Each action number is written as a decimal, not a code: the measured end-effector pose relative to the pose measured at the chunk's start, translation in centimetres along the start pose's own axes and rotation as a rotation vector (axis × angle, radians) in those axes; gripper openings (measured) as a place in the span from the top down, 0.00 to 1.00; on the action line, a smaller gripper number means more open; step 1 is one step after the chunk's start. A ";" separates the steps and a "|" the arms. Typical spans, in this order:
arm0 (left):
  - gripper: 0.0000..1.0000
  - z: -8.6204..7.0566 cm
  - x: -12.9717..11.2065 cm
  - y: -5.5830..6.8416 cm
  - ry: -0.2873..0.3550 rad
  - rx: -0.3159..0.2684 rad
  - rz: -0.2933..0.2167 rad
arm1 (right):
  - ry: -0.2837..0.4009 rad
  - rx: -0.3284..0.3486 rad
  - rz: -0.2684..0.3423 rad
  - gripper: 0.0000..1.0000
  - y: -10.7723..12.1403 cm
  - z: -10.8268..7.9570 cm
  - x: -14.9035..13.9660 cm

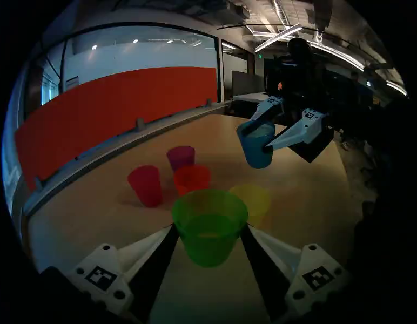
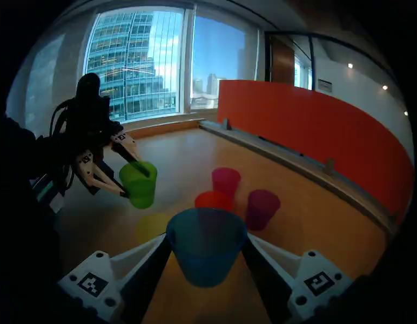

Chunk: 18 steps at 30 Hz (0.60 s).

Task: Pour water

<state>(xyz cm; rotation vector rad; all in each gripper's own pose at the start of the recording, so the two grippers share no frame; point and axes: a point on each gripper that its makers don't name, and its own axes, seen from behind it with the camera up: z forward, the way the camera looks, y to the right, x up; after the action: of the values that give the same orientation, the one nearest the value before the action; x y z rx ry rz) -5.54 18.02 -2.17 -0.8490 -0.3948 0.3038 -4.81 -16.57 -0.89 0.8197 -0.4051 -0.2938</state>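
In the left gripper view the translucent green plastic cup (image 1: 209, 237) hid the near side of the translucent yellow plastic cup (image 1: 257, 197), and the translucent orange plastic cup (image 1: 192, 178) covered the foot of the purple plastic cup (image 1: 180, 156). In the right gripper view the translucent blue plastic cup (image 2: 206, 254) hid the orange cup's base, the yellow cup was a faint blur, and the person (image 2: 30, 162) was a dark silhouette.

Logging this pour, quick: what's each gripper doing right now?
Left gripper: closed, holding the green cup.
Right gripper: closed, holding the blue cup.
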 end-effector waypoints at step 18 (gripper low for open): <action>0.18 1.0 -2.5 0.7 -0.076 -0.032 0.003 | -0.088 0.025 -0.001 0.09 -1.2 0.9 -4.7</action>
<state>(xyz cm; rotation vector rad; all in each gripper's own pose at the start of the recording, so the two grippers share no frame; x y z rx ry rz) -8.30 18.13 -2.65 -0.8711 -0.4699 0.3337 -9.54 -16.05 -2.33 0.8335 -0.4920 -0.3268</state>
